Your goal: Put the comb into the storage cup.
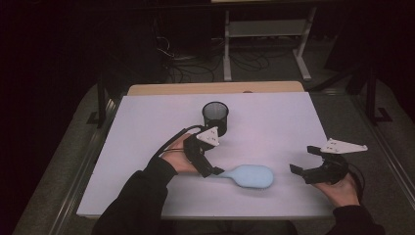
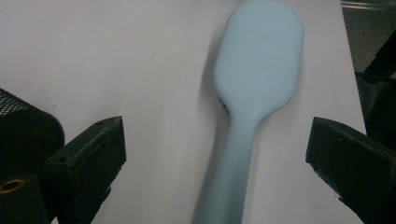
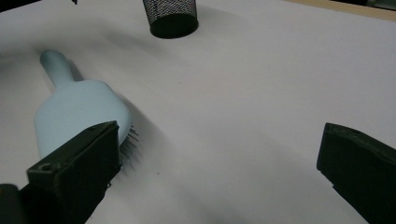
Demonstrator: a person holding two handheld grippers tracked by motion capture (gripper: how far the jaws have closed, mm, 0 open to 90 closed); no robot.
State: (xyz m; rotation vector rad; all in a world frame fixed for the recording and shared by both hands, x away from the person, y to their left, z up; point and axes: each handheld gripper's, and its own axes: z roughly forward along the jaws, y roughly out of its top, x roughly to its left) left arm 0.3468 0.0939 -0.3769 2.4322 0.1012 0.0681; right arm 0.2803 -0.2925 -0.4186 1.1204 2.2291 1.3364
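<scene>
Left gripper (image 1: pixel 208 164) poised over the handle of a pale blue plastic hairbrush (image 1: pixel 249 176) on the white tabletop (image 1: pixel 274 122).

The brush lies bristles-down at lower centre of the high view, handle pointing left; the left jaws stand apart on either side of the handle, not clamped. The right gripper (image 1: pixel 306 161), at lower right, has its jaws wide apart just beside the brush head. A black mesh cup (image 1: pixel 215 116) stands upright above centre.
</scene>
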